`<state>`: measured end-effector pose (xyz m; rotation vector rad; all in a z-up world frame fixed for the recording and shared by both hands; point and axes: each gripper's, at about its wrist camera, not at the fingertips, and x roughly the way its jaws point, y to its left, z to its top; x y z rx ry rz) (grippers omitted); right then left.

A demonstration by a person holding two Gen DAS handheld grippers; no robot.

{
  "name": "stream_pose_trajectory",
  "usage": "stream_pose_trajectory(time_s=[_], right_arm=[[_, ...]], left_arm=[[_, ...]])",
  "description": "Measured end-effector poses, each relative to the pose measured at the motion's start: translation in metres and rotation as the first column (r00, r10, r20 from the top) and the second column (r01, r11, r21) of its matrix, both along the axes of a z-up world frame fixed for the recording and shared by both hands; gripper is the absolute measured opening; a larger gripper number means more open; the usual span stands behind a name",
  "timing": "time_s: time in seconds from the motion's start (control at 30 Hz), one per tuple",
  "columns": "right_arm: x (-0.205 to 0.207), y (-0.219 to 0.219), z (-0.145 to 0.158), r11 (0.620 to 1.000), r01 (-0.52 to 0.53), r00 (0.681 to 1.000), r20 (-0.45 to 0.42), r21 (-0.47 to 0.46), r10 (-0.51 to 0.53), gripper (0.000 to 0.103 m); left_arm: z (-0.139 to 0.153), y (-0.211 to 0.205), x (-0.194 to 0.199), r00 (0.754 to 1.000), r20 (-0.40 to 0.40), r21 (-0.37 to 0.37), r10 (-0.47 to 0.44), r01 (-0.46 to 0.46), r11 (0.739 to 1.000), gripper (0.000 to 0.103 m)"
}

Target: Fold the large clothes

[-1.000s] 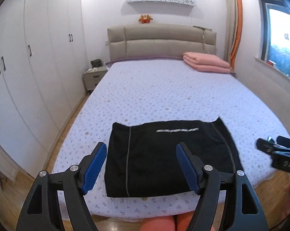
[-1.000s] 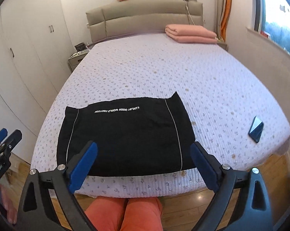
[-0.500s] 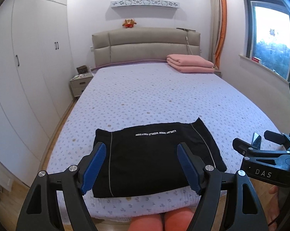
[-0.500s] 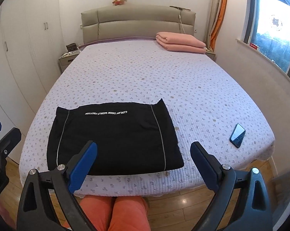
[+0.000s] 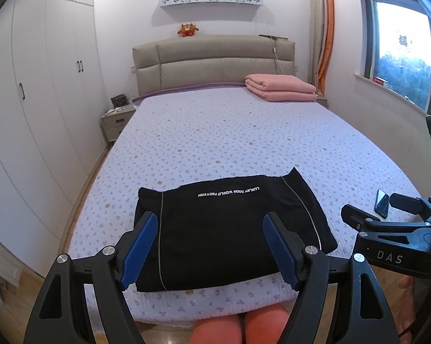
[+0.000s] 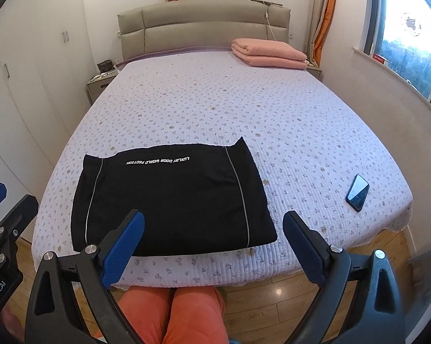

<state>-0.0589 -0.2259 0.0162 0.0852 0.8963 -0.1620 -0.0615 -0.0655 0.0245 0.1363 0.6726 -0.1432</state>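
Bed (image 6: 272,109) carries my folded black garment (image 6: 172,200); both sets of fingers (image 5: 141,246) (image 6: 123,246) spread wide, holding nothing.

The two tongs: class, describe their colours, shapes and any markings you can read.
The left tongs and right tongs match: black plastic arms shaped as open triangular frames, silver screw heads at the joints, and two fingers lined with ridged blue pads. White lettering "DAS" marks the right tongs' body in the left view. No cables or sleeves show.
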Motion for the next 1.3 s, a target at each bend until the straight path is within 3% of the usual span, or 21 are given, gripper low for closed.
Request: stream_pose_trajectory(time_s=[0.47,1.3], right_arm=[[-0.001,0.003,-0.003,1.0,-0.011,1.0,-0.005,-0.001,0.011,0.098],[-0.004,0.003,-0.007,1.0,-0.008,1.0,-0.01,0.015,0.008,0.098]], left_arm=[[-0.006,0.011,0.002,0.998,-0.007,0.003,0.057,-0.057,0.998,0.078],[-0.007,0.009,0.001,0.997,-0.009,0.021,0.074,-0.074,0.997,0.078]])
